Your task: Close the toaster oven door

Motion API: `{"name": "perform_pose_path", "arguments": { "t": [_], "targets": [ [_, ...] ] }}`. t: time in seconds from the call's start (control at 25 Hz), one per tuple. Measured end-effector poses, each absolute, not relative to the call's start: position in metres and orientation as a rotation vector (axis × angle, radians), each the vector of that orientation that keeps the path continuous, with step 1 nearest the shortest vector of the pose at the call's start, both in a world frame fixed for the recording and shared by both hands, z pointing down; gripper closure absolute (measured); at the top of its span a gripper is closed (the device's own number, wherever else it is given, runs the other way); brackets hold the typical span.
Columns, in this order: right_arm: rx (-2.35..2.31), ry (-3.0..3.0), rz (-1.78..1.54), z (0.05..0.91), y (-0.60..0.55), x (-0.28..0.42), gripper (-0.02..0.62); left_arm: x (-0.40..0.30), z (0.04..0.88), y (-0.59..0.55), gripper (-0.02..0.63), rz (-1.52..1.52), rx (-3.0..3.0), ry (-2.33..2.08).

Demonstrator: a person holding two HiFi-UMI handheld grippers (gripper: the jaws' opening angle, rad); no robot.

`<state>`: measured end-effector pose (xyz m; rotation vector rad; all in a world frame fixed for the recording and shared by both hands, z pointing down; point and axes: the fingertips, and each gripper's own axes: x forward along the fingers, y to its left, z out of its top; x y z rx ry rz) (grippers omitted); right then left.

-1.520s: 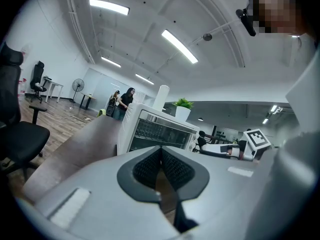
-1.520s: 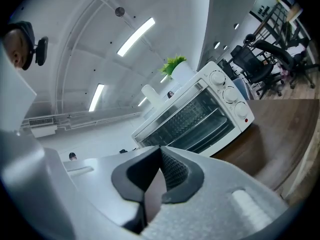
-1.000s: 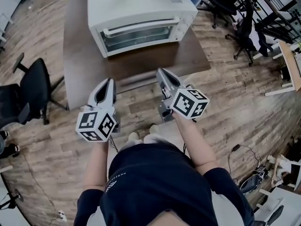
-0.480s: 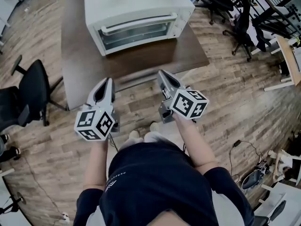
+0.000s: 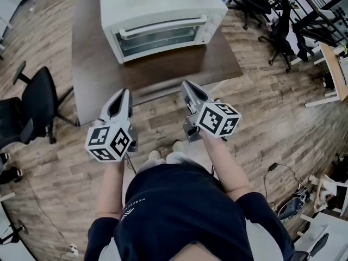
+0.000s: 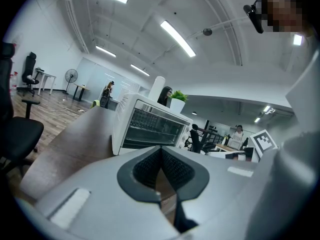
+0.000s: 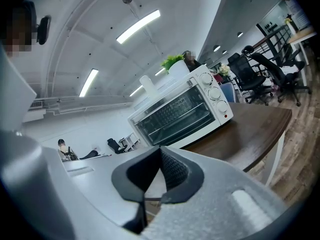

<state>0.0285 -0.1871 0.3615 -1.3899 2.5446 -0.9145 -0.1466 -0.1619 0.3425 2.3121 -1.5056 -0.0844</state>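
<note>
- Toaster oven (image 5: 163, 10) on far side of worktop (image 5: 157, 72); door (image 5: 159, 39) upright, apparently shut
- Left claw (image 5: 127, 92) and right claw (image 5: 185, 83): jaws together, empty, near worktop edge
- Step: task seemingly complete; next move, at most a confirming push

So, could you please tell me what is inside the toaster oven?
Through the closed glass door of the toaster oven, only a wire rack shows, with nothing visibly on it. The door's frame and handle cover the cavity's edges.

Dark brown table (image 5: 163, 69) on wood-plank floor (image 5: 272, 118), black office chair (image 5: 38, 99) at its left
</note>
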Motion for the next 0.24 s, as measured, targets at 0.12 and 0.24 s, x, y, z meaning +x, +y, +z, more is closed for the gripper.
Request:
{"name": "perform_pose_path", "arguments": {
  "t": [0.12, 0.24],
  "targets": [
    [-1.389, 2.552, -0.916, 0.3625, -0.1884, 0.0281, 0.595, -0.1466, 0.3440, -0.1629, 0.604, -0.081, 2.306, -1.507],
    [-1.388, 2.555, -0.922, 0.3644, -0.1883, 0.0282, 0.595, -0.1457, 0.3460, -0.1626, 0.604, -0.080, 2.301, -1.506]
  ]
}}
